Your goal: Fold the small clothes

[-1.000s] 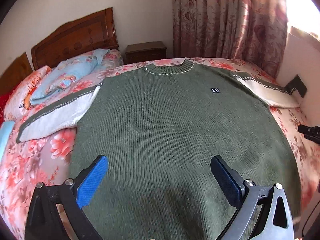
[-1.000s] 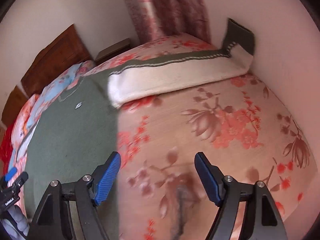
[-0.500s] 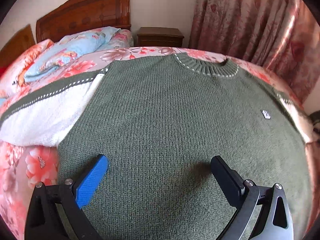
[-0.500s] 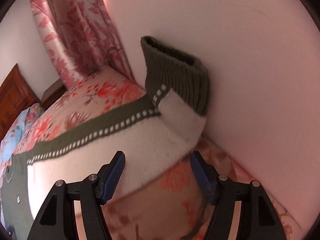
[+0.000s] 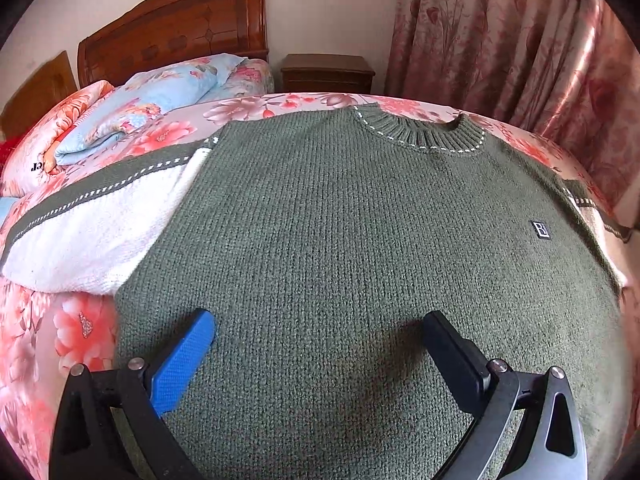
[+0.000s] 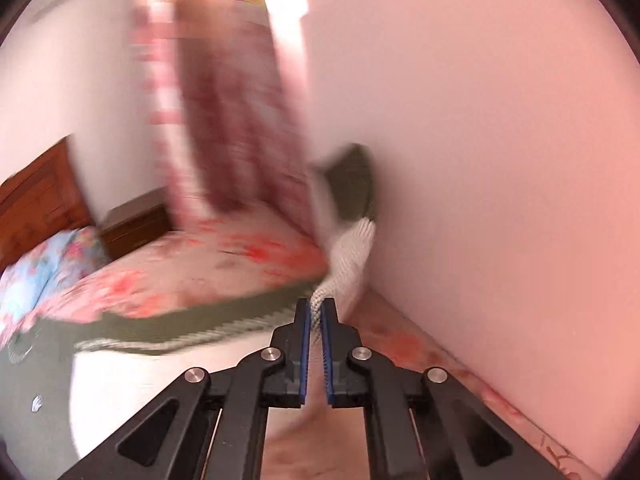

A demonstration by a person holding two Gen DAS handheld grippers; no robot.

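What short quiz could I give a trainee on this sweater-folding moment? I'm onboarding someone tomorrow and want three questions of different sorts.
1. True or false: the right tool is shut on the white sleeve.
2. Multiple choice: where is the left tool? A) shut on the collar B) open above the green sweater body C) gripping the blue pillow
3. Fill in: the sleeve's green cuff stands up against the ____.

Key: 1 true; 2 B; 3 wall.
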